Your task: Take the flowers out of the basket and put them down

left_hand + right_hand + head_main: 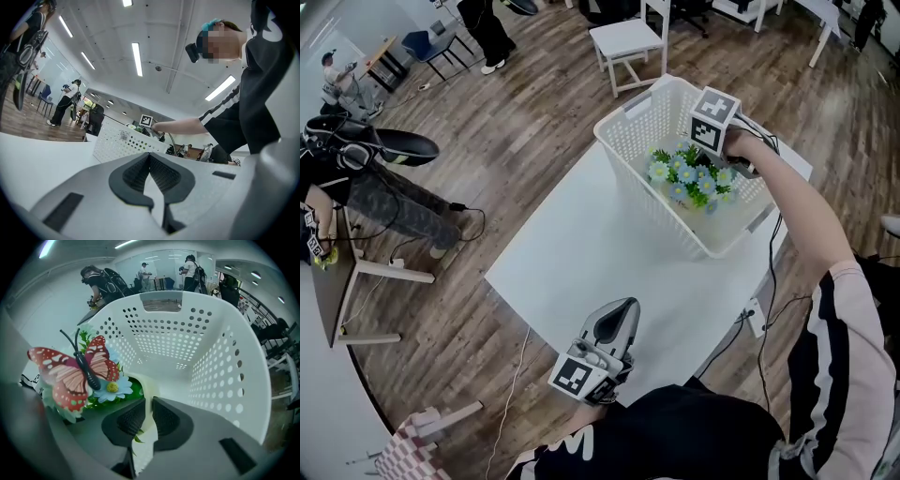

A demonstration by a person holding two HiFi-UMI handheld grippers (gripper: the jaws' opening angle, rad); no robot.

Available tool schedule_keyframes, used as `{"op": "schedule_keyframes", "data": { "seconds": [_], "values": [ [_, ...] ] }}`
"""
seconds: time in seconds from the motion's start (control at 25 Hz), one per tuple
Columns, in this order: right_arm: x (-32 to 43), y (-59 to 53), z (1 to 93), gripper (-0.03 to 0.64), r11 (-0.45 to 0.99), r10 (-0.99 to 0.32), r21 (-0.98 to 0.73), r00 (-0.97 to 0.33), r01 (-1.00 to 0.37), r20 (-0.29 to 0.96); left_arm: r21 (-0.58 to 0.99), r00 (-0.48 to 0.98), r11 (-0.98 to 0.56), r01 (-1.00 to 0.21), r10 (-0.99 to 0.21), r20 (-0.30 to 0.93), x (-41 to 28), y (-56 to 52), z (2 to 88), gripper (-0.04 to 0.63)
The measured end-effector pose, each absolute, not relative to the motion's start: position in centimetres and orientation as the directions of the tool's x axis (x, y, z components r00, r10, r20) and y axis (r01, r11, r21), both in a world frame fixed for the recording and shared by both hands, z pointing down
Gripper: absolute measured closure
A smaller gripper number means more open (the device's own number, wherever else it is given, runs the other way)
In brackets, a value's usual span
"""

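Observation:
A white perforated basket [623, 111] stands at the far right corner of the white table [581, 253]. Inside it is a bunch of blue and white artificial flowers [689, 173] in a cream pot [145, 387], with a red butterfly [75, 373] among the blooms [112, 387]. My right gripper [724, 169] reaches down into the basket [187, 343], its jaws [148, 401] closed on the pot's cream rim beside the flowers. My left gripper [602, 349] hovers over the table's near edge, shut and empty [150, 157], pointing level toward the basket [126, 140].
A white chair [628, 42] stands behind the basket on the wooden floor. A person [384, 187] sits at the left beside a wooden table [356, 272]. A cable [769, 291] hangs off the table's right edge.

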State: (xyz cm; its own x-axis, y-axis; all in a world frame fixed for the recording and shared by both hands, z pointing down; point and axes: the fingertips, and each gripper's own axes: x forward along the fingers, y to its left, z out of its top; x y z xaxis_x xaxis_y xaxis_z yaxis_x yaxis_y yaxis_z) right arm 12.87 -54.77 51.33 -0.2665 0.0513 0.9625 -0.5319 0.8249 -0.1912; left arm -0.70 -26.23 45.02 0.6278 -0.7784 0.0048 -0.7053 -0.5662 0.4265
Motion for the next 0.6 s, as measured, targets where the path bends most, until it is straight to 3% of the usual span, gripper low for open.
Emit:
{"op": "schedule_keyframes", "data": {
  "seconds": [0.6],
  "values": [
    [14.0, -53.0, 45.4, 0.561, 0.839, -0.010, -0.141, -0.273, -0.526, 0.962, 0.384, 0.632, -0.597, -0.704, -0.774, -0.045, 1.5, -23.5, 42.4, 0.592]
  ]
}}
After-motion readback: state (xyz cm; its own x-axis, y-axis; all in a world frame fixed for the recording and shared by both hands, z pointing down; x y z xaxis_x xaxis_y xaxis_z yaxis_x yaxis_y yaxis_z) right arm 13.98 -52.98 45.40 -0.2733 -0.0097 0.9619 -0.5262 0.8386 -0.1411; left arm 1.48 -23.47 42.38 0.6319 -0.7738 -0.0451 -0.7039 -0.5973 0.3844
